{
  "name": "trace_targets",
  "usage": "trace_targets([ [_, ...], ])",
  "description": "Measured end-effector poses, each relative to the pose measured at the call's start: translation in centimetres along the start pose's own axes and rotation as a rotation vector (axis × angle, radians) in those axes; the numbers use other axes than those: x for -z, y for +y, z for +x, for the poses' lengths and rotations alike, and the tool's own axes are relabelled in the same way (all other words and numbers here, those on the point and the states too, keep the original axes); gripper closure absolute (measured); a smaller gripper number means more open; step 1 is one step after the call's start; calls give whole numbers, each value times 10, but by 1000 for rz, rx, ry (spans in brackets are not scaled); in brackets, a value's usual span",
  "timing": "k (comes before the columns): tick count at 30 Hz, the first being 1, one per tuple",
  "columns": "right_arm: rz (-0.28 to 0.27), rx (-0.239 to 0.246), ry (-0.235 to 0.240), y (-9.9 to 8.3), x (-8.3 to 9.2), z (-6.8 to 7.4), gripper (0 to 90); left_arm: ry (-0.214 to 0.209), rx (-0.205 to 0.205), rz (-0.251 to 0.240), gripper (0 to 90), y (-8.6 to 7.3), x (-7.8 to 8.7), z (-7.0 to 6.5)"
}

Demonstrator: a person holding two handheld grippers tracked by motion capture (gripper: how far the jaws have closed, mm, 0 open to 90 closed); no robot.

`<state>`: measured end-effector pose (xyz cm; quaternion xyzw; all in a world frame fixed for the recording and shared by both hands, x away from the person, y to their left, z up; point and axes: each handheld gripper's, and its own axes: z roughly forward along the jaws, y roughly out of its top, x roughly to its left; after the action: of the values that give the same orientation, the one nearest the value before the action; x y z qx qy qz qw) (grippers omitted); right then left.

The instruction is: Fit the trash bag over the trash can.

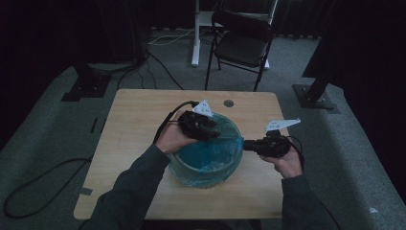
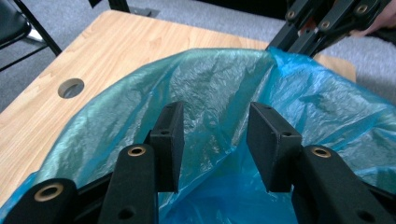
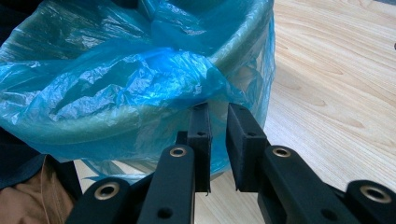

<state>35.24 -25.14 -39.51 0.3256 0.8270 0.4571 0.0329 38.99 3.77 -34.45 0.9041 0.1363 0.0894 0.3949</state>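
Note:
A round bin (image 1: 191, 178) lined with a blue plastic bag (image 1: 210, 155) stands in the middle of the wooden table (image 1: 136, 122). My left gripper (image 1: 216, 134) hangs over the bin's far left rim. In the left gripper view its jaws (image 2: 215, 144) stand open and wide apart, with loose bag film (image 2: 224, 79) below and between them and no pad pressing on it. My right gripper (image 1: 245, 144) sits at the bin's right rim. Its jaws (image 3: 218, 140) show a narrow gap, and a gathered fold of the bag (image 3: 116, 84) ends right at their tips.
A round cable hole (image 1: 229, 103) sits near the table's far edge. A black folding chair (image 1: 242, 43) stands behind the table beside a white stand leg (image 1: 195, 33). Cables run over the grey carpet at left. The table's right half (image 3: 336, 70) is bare wood.

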Motion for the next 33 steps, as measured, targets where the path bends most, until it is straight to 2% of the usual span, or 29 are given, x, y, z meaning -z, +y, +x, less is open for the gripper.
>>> trace_targets([
  [9,-4,-6,1,0,0,0,785,-28,-48,56,567,5,-14,-7],
  [14,-5,-6,1,-1,1,-1,783,-12,-51,38,568,12,-10,-6],
  [16,-4,-6,1,0,0,-1,782,-19,-59,40,575,16,-8,-7],
  [18,-5,-5,1,0,1,-1,781,-33,-81,65,578,19,-11,-8],
  [26,-11,-8,-3,-1,3,-2,778,-94,-126,141,577,17,-25,-13],
  [30,-10,-9,-2,-1,2,-2,774,-91,-134,170,571,18,-31,-13],
  [33,-8,-8,0,-1,2,-2,772,-82,-124,189,571,17,-36,-11],
])
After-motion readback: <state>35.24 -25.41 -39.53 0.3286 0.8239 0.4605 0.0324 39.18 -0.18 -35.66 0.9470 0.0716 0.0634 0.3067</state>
